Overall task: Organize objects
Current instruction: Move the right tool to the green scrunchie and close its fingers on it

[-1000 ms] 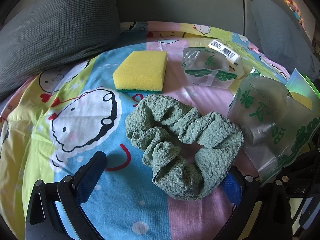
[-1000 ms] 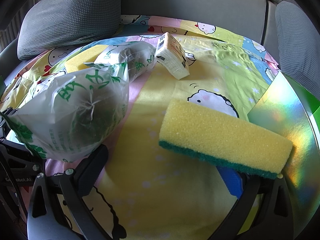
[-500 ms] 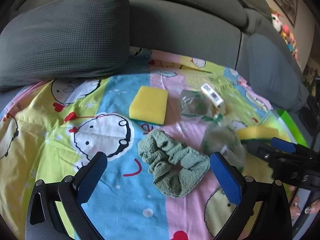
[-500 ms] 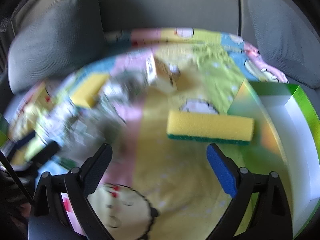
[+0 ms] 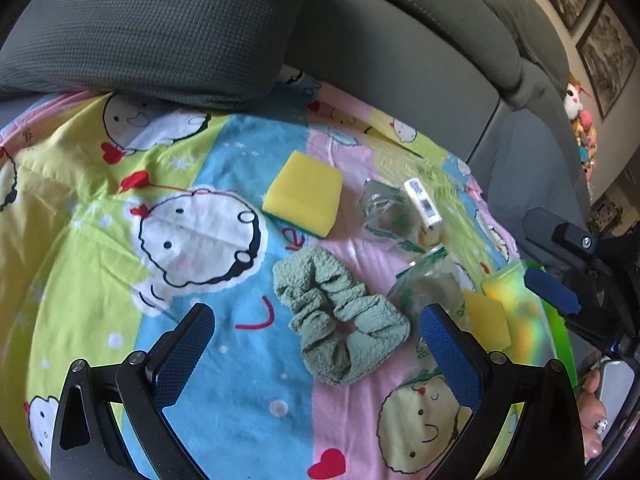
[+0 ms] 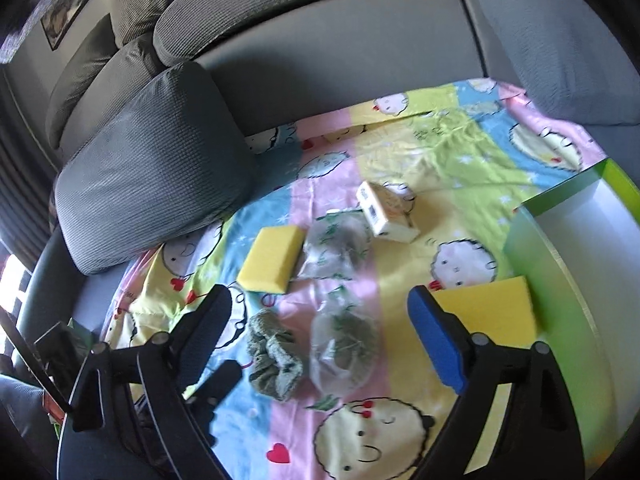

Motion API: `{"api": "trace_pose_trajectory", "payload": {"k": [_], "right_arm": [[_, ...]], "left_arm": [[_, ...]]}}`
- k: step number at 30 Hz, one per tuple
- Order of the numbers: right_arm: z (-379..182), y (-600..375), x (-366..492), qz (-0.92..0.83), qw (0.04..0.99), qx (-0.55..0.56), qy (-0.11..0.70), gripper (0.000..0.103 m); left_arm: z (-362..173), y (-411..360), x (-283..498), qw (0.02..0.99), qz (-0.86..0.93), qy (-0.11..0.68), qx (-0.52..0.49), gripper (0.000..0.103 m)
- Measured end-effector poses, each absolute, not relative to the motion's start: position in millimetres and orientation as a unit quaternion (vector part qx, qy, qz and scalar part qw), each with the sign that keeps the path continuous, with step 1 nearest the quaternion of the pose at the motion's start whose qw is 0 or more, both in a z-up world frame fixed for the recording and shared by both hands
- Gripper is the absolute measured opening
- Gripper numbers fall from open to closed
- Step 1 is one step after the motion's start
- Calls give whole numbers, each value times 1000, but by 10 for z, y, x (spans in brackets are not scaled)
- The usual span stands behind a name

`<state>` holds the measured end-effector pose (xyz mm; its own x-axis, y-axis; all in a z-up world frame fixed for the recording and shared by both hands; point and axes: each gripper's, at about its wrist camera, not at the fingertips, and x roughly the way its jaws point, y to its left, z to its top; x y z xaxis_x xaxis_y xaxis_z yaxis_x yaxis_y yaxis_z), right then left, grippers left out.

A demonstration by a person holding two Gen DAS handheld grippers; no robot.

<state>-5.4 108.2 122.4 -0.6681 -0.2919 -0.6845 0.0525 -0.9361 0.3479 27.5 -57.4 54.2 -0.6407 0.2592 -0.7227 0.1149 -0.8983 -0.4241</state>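
A: Two claws were in view, both empty. Left claw (image 5: 316, 344) stood wide open above the sheet (image 5: 248, 360), nothing between its blue pads; the green scrunchie (image 5: 340, 316) lay on the sheet beyond and between them, untouched as far as the frame showed.

B: Right claw?

A: Right claw (image 6: 320, 320) had just been closing somewhat, yet its jaws were apart and gripped nothing. The yellow sponge (image 6: 492, 312) lay just beyond its right pad, against the wall of the green box (image 6: 560, 320); contact with the pad could not be judged.

B: Remaining items?

A: A second sponge (image 6: 272, 258), two clear bags (image 6: 340, 248) (image 6: 340, 352) and a small carton (image 6: 388, 216) lay on the sheet, between the cushion (image 6: 152, 168) and the box.
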Motion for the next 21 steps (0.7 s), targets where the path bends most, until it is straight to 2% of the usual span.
{"api": "trace_pose_trajectory", "payload": {"k": [3, 7, 9, 10, 14, 15, 16, 18, 20, 21], "right_arm": [[1105, 990, -63, -889, 130, 413, -152, 68], [1073, 743, -151, -879, 171, 428, -124, 57], [1034, 565, -272, -868, 193, 446, -103, 41], [984, 471, -348, -859, 204, 460, -97, 37], [786, 305, -526, -842, 198, 495, -86, 36], [731, 285, -560, -838, 193, 503, -81, 38], [677, 271, -585, -833, 194, 511, -79, 37], [600, 258, -602, -826, 193, 525, -74, 35], [579, 257, -585, -831, 179, 523, -54, 36], [570, 268, -582, -834, 170, 523, -44, 40]], "left_arm": [[488, -603, 261, 35, 871, -226, -434, 103], [404, -611, 239, 38, 857, -240, -454, 103], [355, -590, 221, 44, 850, -243, -465, 102], [320, -587, 209, 45, 844, -249, -472, 102], [205, -602, 185, 43, 824, -285, -488, 96], [223, -596, 193, 44, 828, -284, -482, 91], [229, -587, 196, 49, 828, -283, -481, 79], [202, -577, 203, 51, 825, -289, -483, 74], [212, -580, 217, 43, 829, -284, -480, 59], [208, -582, 223, 37, 829, -282, -482, 48]]}}
